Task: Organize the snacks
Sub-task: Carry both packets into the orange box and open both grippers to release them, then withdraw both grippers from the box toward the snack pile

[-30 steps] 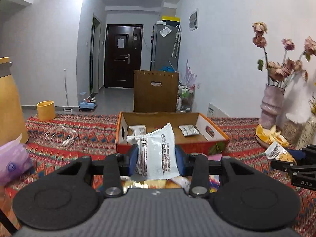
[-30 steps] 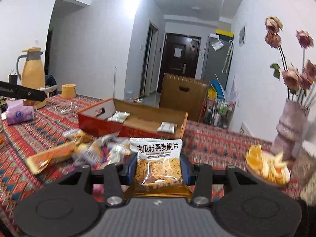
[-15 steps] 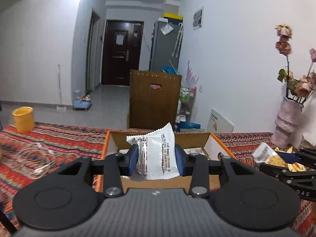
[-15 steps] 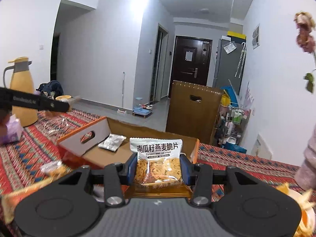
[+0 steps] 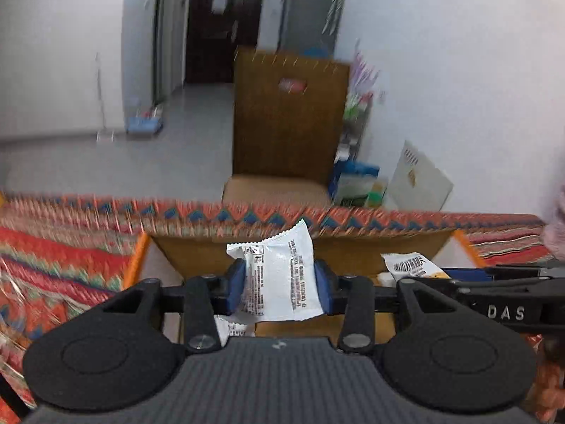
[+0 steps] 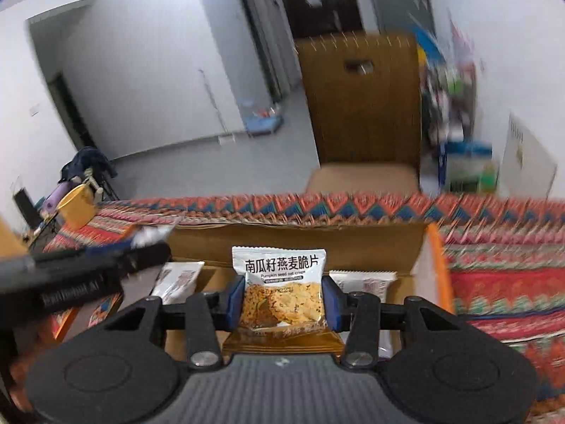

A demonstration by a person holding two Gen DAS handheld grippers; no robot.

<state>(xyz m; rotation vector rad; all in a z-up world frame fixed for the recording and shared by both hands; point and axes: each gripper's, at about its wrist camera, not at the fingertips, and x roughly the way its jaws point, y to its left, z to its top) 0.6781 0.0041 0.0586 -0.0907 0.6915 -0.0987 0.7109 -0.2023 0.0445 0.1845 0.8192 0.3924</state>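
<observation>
**A:** You've carried both packets off the bench and out over the cardboard box (image 5: 406,247) in this last second. A second ago the box sat well ahead of you. Now its back wall fills both views.

**B:** And the grips?

**A:** Your left gripper (image 5: 279,288) is clamped on the white packet (image 5: 279,282), though its jaws have just been opening a little; the packet is still between the pads, upright. Your right gripper (image 6: 282,300) is grasping the oat crisp packet (image 6: 280,289), with a brown packet (image 6: 282,341) tucked under it.

**B:** So release?

**A:** I'd say you're at the drop. Other packets (image 6: 178,281) already lie on the box floor, so both should land inside. The views are blurred, so I can't tell how high you are.
</observation>
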